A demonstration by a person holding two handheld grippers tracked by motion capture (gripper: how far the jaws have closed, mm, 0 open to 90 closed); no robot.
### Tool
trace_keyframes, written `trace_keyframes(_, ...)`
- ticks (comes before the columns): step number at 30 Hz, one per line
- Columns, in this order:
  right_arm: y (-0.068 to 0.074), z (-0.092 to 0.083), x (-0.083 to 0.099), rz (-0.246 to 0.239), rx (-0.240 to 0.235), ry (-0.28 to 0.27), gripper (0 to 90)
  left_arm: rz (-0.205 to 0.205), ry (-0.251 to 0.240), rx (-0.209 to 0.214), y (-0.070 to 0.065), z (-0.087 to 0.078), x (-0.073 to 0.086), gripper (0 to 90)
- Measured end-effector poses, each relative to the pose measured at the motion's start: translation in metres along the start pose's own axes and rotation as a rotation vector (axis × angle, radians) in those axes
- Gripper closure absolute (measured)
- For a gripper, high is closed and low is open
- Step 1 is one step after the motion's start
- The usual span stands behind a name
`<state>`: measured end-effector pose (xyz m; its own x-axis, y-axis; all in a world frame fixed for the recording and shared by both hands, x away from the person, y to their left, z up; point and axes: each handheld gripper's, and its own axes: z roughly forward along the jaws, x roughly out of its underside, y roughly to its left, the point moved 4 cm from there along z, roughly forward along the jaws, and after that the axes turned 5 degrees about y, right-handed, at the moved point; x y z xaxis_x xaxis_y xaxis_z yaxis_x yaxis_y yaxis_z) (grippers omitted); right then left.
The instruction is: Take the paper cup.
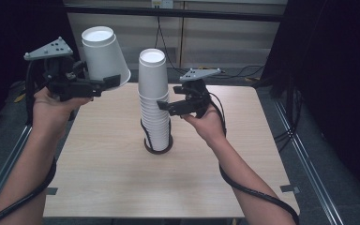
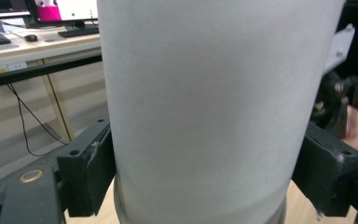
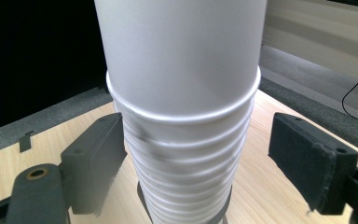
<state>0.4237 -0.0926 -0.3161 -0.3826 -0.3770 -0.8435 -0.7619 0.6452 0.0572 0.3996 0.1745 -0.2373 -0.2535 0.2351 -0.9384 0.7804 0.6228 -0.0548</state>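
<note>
My left gripper (image 1: 112, 83) is shut on a single white paper cup (image 1: 104, 56), held upside down and tilted, up in the air left of the stack. In the left gripper view both black pads (image 2: 91, 172) press against the cup's wall (image 2: 205, 107). A tall stack of white paper cups (image 1: 153, 103) stands upside down in a black ring holder (image 1: 158, 149) near the table's middle. My right gripper (image 1: 166, 107) reaches in from the right at mid height, jaws open around the stack (image 3: 182, 93); the right pad (image 3: 312, 163) stands clear of it, the left one lies close against it.
The wooden table (image 1: 122, 178) has dark floor and rails on both sides. Cables (image 1: 243, 72) run behind the table's far edge. In the left gripper view a desk with a keyboard (image 2: 77, 31) stands far off.
</note>
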Motion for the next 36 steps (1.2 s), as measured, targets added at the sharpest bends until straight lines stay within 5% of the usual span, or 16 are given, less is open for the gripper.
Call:
trace_keyframes(10, -0.003, -0.008, 0.011, -0.010, -0.007, 0.003, 15.4, -0.016, 0.027, 0.003, 0.003, 0.001, 0.030, 17.1)
trace_keyframes(36, -0.012, -0.016, 0.051, -0.039, -0.025, 0.050, 12.9, -0.002, 0.095, 0.077, -0.019, 0.016, 0.088, 17.3)
